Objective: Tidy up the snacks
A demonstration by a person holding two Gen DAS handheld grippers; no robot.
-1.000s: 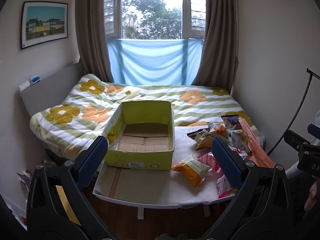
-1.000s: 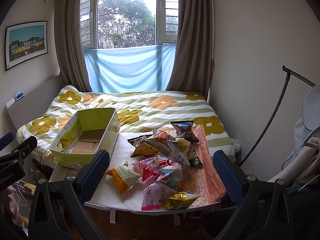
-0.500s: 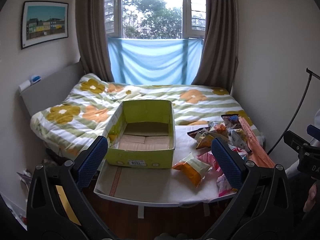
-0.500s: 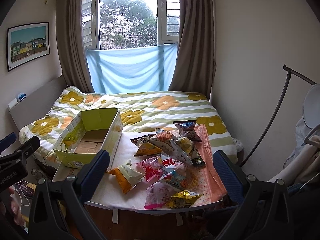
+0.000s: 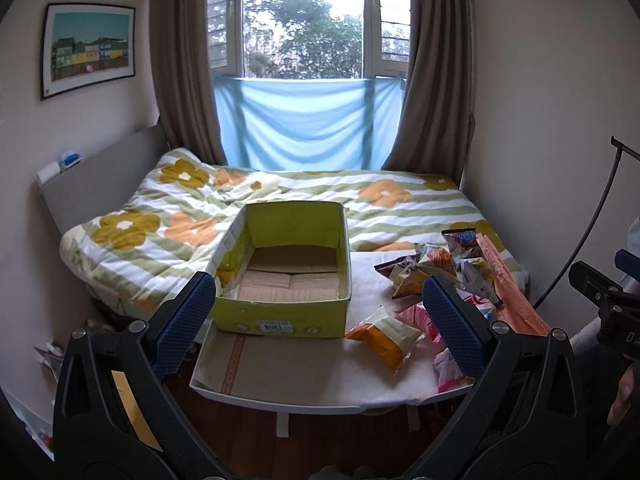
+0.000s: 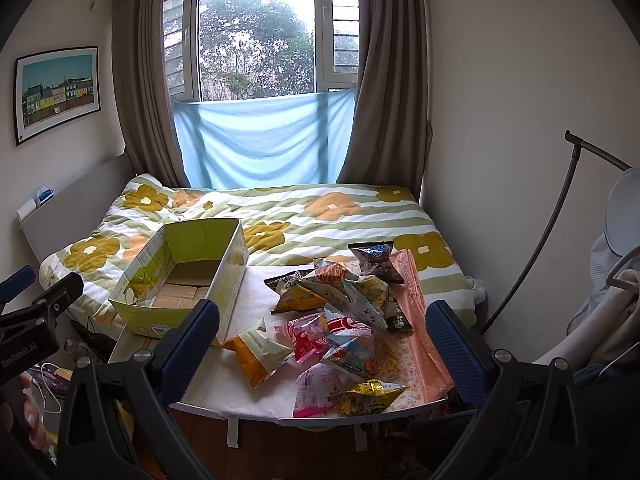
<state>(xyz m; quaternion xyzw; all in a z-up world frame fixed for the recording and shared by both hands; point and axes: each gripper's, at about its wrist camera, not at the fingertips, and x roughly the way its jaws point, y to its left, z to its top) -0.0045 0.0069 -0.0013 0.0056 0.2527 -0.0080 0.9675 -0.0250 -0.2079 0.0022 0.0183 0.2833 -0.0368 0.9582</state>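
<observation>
box: a green cardboard box (image 5: 286, 280) sits empty on the left of the small table (image 5: 280, 376).
snacks: a heap of packets (image 6: 340, 308) lies beside it on the right.
left gripper (image 5: 316, 320): wide apart, empty.
right gripper (image 6: 324, 344): wide apart, empty.
step: likely the start; next, reach and pinch the orange packet (image 6: 256, 354) nearest the box.

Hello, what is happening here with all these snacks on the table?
A person holds two tongs, the left tongs and the right tongs, both open and holding nothing. The snack packets lie piled on the white table, beside the green box, which has no snacks inside. Sorting has not started.
</observation>
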